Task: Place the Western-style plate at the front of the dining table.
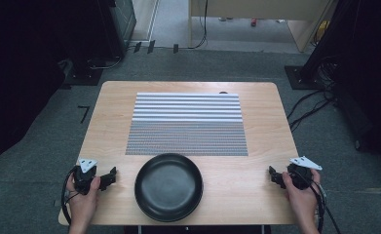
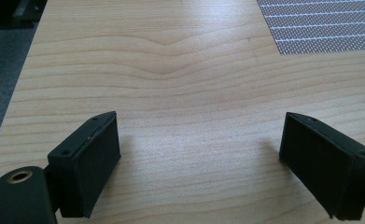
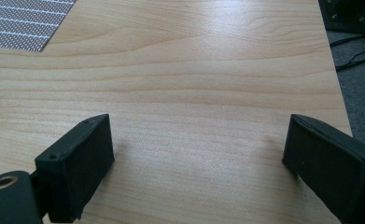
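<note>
A black round plate lies near the front edge of the wooden table, in the middle. Behind it a grey striped placemat lies flat. My left gripper rests at the front left, a hand around it, a short gap left of the plate. My right gripper rests at the front right, also held by a hand. In the left gripper view the gripper stands open over bare wood. In the right gripper view the gripper is open too, with nothing between its jaws.
A corner of the placemat shows at the upper right of the left gripper view, and the placemat at the upper left of the right gripper view. Grey carpet, cables and dark stands surround the table.
</note>
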